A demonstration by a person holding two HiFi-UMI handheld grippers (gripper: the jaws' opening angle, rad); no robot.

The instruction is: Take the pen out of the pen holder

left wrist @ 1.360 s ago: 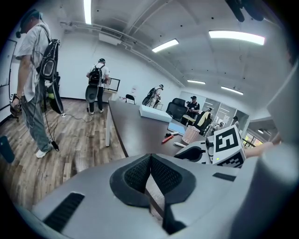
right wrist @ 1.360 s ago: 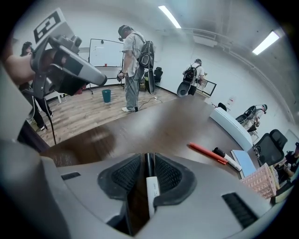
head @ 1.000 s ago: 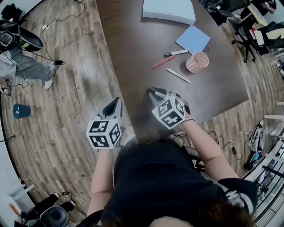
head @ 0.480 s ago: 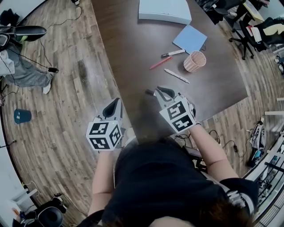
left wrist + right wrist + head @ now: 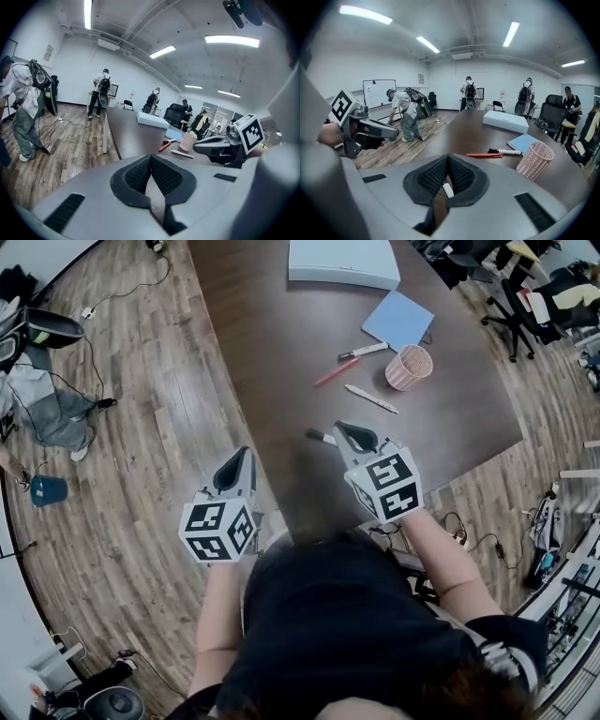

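Right gripper (image 5: 339, 432): my fingers (image 5: 433, 178) are clenched on the pen (image 5: 447, 190). In the right gripper view only a short white piece of it shows between the pads; the rest is covered. In the head view a short dark-and-white end (image 5: 319, 437) sticks out to the left of the fingers, over the near part of the desk (image 5: 281, 352). The pen's full length and any print on it cannot be made out.

Left gripper (image 5: 240, 457): my fingers (image 5: 138, 176) are pressed together with nothing between them. This gripper hangs off the desk's left edge, over the wood floor (image 5: 141, 427).

The pen holder (image 5: 410, 367), a pink mesh cup, stands upright on the desk, well apart from the held pen. Its inside is not visible from either gripper view.

Beside the holder three items lie flat on the desk: a white pen (image 5: 370, 398), a red pen (image 5: 336, 372) and a black-capped marker (image 5: 364, 352). Lettering on the marker is too small to read. A blue notebook (image 5: 401, 321) lies beyond them. A white box (image 5: 342, 261) is cut off by the top edge.

The only markings I can make out are the black square patterns on each gripper's cube.
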